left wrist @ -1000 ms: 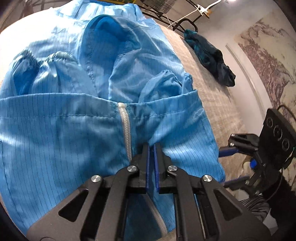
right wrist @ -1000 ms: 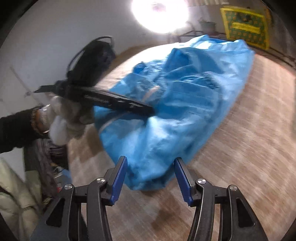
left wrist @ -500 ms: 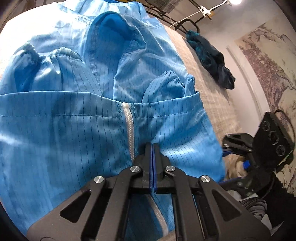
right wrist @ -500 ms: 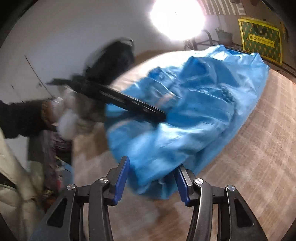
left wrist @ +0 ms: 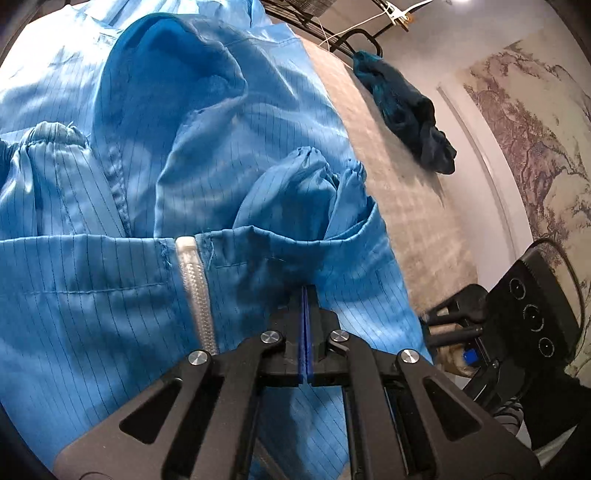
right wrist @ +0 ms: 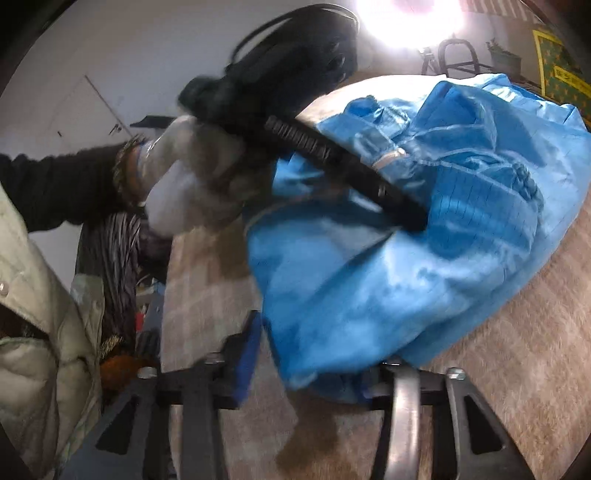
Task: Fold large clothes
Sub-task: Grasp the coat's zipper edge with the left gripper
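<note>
**Hard glare in one view, crisp detail in the other**

From the right wrist, a ceiling lamp [right wrist: 406, 18] at the top centre burns out to pure white and throws haze over the wall around it. That picture is smeared with motion blur: the blue garment [right wrist: 406, 258] loses its fine stripes in the lower middle, and the gloved hand [right wrist: 199, 177] at centre left is soft-edged. The left wrist view is evenly lit and sharp, the stripes and white zipper [left wrist: 195, 295] reading clearly, with soft shadows in the folds. Both pictures bend strongly outward and go black at the corners.
</note>
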A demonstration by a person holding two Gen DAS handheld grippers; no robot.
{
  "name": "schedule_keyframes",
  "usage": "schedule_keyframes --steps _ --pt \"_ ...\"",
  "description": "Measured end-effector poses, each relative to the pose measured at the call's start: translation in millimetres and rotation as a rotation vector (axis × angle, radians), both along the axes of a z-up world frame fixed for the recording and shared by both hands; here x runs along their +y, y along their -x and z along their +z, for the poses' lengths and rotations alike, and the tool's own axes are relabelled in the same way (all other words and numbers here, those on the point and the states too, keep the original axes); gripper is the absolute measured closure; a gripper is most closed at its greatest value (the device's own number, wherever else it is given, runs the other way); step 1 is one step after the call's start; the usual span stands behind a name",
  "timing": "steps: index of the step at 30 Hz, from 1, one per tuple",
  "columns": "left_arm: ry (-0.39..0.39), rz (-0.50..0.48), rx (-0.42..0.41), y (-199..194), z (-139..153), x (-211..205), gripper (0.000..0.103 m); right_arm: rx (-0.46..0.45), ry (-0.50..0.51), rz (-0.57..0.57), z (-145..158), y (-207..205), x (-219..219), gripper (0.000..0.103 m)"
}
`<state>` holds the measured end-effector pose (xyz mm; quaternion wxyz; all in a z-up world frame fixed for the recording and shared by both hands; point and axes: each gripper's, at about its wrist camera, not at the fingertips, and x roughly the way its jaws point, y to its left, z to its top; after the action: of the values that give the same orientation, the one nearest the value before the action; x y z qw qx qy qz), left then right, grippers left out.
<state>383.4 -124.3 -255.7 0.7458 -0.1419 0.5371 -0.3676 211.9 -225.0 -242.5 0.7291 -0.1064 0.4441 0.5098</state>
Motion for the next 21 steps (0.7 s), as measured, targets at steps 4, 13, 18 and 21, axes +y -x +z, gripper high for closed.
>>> schedule_keyframes --steps 4,13,18,21 --pt "-0.02 -0.009 -0.044 5 3 -5 0.1 0.01 -0.009 -0.009 0 13 -10 0.085" --pt "-0.023 -0.009 -0.064 7 3 -5 0.1 -0.086 0.01 -0.11 2 24 -21 0.078" --pt "-0.035 -0.028 -0.071 12 5 -9 0.1 -0.017 0.003 -0.112 4 30 -21 0.101" --pt "-0.073 -0.023 -0.101 18 15 -10 0.1 -0.056 -0.019 -0.173 18 41 -33 0.097"
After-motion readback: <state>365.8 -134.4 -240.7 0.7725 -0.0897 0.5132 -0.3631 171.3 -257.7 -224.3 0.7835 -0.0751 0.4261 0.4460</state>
